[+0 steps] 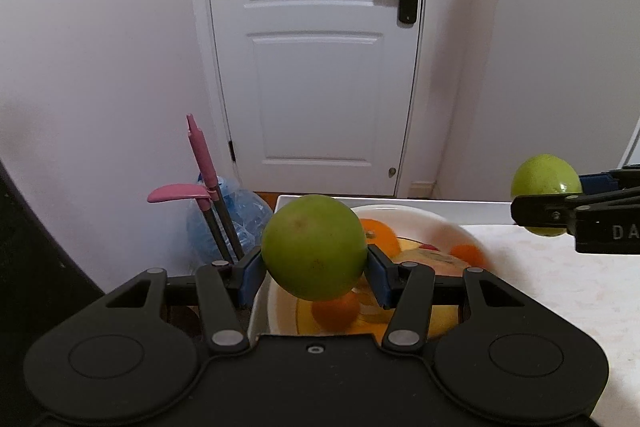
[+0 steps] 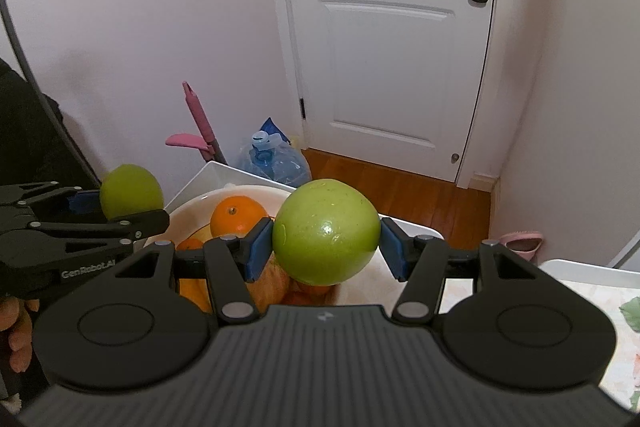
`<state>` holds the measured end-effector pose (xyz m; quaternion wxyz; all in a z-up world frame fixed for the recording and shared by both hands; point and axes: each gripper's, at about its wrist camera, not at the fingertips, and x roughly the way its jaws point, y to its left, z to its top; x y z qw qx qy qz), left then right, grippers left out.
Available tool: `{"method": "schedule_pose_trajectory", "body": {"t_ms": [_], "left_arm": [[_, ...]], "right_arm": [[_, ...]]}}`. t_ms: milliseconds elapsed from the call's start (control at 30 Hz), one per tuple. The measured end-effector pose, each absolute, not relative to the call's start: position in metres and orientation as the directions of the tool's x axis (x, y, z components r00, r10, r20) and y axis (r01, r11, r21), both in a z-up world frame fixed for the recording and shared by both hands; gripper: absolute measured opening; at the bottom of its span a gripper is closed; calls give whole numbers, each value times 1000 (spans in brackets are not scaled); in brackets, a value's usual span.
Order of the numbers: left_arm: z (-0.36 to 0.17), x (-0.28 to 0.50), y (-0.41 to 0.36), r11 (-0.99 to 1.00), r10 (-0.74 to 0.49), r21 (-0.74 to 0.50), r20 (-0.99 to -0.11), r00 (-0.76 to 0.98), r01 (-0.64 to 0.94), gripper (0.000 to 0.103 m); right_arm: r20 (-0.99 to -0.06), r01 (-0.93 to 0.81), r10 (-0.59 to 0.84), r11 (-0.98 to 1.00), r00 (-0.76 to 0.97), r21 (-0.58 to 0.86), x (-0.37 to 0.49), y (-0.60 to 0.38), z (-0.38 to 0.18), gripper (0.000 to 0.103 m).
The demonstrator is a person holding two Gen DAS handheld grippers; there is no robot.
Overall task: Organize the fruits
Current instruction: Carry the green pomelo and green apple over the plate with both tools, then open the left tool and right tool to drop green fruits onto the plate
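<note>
My left gripper [image 1: 314, 269] is shut on a green apple [image 1: 314, 247] and holds it in the air above a white bowl [image 1: 448, 223] of oranges [image 1: 380, 233]. My right gripper [image 2: 326, 247] is shut on a second green apple [image 2: 326, 231], also held above the bowl [image 2: 188, 205], where an orange [image 2: 236, 217] shows. Each gripper shows in the other's view: the right one with its apple [image 1: 546, 183] at the right edge, the left one with its apple [image 2: 130, 191] at the left.
The bowl stands near the far corner of a white table [image 1: 560, 287]. Beyond the table edge are a blue water jug [image 1: 240, 215], pink-handled cleaning tools [image 1: 200, 155], a white door [image 1: 316, 47] and wooden floor [image 2: 400, 187]. A pink slipper [image 2: 520, 243] lies by the wall.
</note>
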<state>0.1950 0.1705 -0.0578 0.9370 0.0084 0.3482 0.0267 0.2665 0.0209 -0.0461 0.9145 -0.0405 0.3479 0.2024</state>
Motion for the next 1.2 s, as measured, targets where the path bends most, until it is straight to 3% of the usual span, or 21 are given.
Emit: {"method": "schedule_pose_trajectory", "body": {"t_ms": [600, 633, 700, 733, 1200], "left_arm": [[-98, 239, 186, 998, 13, 50, -717, 697, 33, 59], [-98, 239, 185, 998, 16, 54, -717, 697, 33, 61], [-92, 235, 184, 997, 30, 74, -692, 721, 29, 92], [-90, 232, 184, 997, 35, 79, -676, 736, 25, 97], [-71, 204, 186, 998, 43, 59, -672, 740, -5, 99]], "right_arm": [[-685, -370, 316, 926, 657, 72, 298, 41, -67, 72], [-685, -370, 317, 926, 655, 74, 299, 41, -67, 72], [-686, -371, 321, 925, 653, 80, 299, 39, -66, 72], [-686, -372, 322, 925, 652, 81, 300, 39, -66, 72], [-694, -412, 352, 907, 628, 86, 308, 46, -67, 72]]}}
